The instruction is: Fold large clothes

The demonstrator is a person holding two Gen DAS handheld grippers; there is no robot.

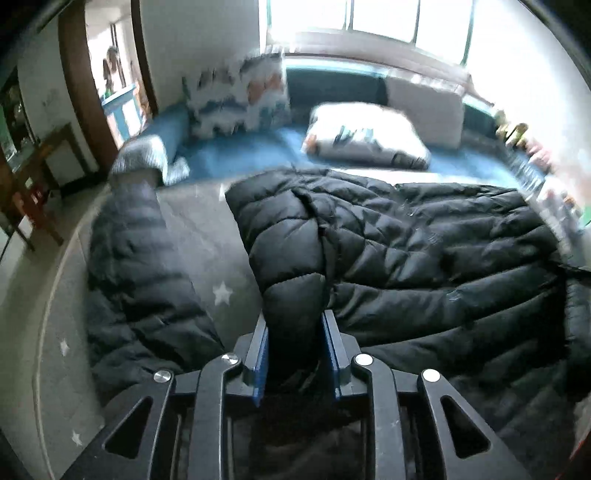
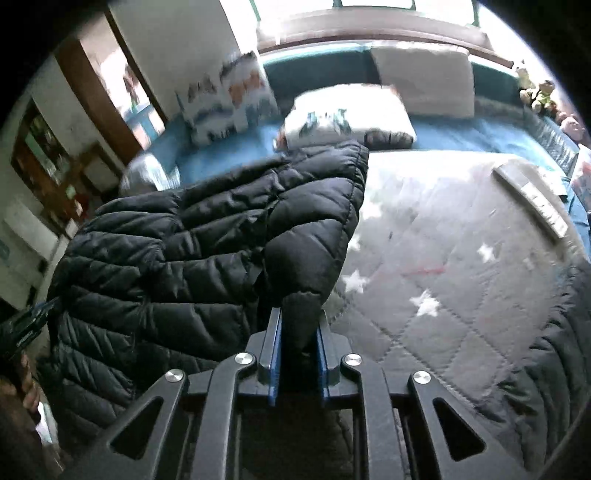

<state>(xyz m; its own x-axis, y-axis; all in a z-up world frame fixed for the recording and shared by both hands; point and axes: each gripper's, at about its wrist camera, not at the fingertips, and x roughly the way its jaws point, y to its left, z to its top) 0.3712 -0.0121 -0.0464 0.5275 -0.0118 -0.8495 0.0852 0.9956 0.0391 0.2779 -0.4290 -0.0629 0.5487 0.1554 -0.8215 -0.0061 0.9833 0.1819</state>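
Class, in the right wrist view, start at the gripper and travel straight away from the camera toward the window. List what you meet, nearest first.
right gripper shut on the black puffer jacket → patterned pillow lying flat → white cushion standing against the ledge → window ledge.

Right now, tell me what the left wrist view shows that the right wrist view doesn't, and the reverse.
Left wrist only: the left gripper shut on a jacket fold, a loose sleeve lying left on the quilt, and people in the doorway.

Right wrist only: the right gripper shut on the jacket's edge, a broad bare stretch of quilt to its right, and a flat grey strip near the quilt's far right edge.

Both: the black jacket, star quilt, pillows and bright window.
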